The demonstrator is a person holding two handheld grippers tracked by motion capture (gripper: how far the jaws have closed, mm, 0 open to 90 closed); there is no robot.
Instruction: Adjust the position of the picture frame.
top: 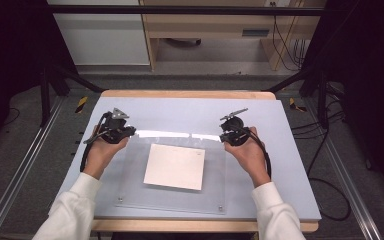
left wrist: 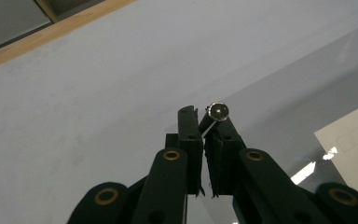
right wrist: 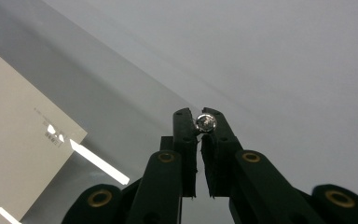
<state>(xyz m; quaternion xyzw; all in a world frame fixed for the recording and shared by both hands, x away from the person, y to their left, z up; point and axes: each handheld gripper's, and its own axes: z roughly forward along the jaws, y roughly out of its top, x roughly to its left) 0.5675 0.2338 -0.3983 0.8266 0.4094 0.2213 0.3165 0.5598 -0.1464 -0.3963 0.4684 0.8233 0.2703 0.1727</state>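
On the desk [top: 290, 165] a clear acrylic sheet [top: 215, 195] is seen, lying over a white paper [top: 175, 166]. Its far edge is raised off the desk while the near edge, with two small bolts, rests near the desk's front. The far left corner is gripped by the left tongs [top: 129, 131], which are clamped together on the sheet just beside a metal bolt [left wrist: 218, 111]. The far right corner is gripped likewise by the right tongs [top: 224, 135], closed on the sheet at a second bolt [right wrist: 206, 122]. Printed marks are noted on the paper.
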